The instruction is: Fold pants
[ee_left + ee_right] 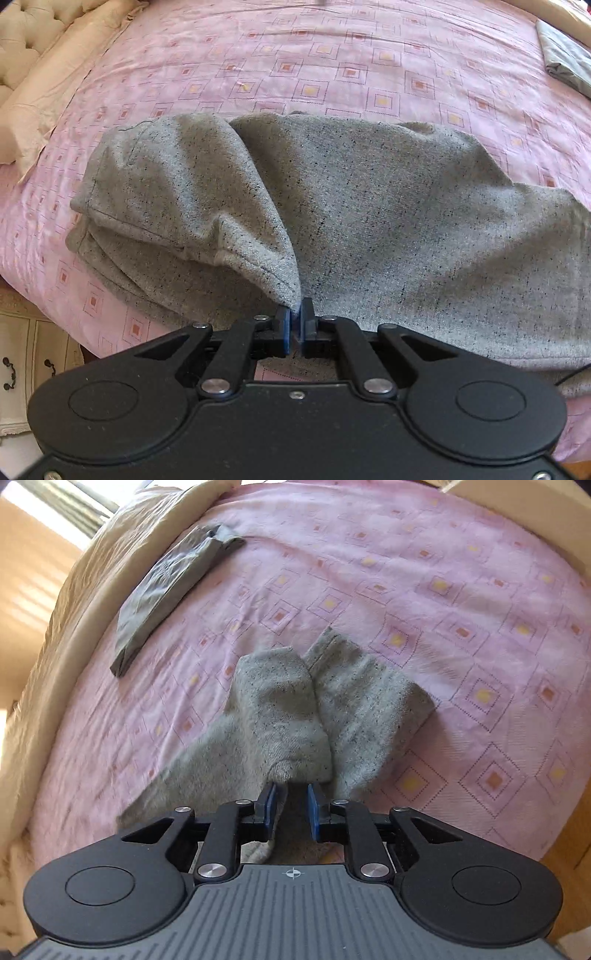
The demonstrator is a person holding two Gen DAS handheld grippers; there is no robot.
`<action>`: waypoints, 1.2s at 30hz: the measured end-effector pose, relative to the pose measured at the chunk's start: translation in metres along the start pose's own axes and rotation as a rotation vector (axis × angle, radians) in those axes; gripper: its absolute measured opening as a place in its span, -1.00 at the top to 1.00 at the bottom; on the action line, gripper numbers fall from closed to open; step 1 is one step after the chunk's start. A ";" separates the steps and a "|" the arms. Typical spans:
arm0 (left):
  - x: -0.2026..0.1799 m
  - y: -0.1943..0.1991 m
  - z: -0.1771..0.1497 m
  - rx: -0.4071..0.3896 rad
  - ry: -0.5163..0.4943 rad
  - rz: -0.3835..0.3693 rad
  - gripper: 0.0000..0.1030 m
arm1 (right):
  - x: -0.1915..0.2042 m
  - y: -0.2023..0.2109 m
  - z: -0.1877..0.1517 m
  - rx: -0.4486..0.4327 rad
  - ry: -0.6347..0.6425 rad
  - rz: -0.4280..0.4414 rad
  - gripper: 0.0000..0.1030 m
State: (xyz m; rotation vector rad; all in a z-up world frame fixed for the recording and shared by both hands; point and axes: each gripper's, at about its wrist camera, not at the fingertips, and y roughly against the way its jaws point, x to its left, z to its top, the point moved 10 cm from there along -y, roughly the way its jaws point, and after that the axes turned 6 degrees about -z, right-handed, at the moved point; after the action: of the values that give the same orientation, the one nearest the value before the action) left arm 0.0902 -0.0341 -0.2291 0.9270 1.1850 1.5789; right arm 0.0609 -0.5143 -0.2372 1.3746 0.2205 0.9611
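1. On the pink bedspread [332, 66] lie the grey pants [388, 221], spread across the near part of the bed, well apart from a folded dark garment [166, 590] by the far edge.
2. Left claw [294, 325] is pinched together on a corner of the pants, a flap lifted over the rest of the fabric.
3. Right claw [290, 810] stands apart — cloth lies between its pads, not clamped as far as I can tell.
4. Judging by the lie, one fold is under way; the flap is not yet laid flat, and further folds and smoothing seem left.
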 end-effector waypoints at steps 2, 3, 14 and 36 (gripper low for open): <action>0.000 0.004 -0.001 -0.013 0.020 0.007 0.88 | -0.003 0.000 0.000 0.043 -0.095 0.062 0.65; 0.000 0.007 -0.002 -0.022 0.026 0.011 0.88 | -0.001 0.002 -0.001 0.049 -0.122 0.098 0.64; -0.003 0.019 -0.004 -0.057 0.027 0.060 0.87 | -0.007 -0.026 0.009 0.054 -0.217 0.089 0.37; -0.012 0.012 -0.026 -0.050 -0.046 0.080 0.87 | -0.002 0.003 0.002 -0.228 0.648 -0.263 0.81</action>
State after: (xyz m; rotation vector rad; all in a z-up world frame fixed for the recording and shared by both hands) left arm 0.0669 -0.0541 -0.2245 0.9842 1.0838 1.6347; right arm 0.0601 -0.5174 -0.2348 0.7681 0.7362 1.1424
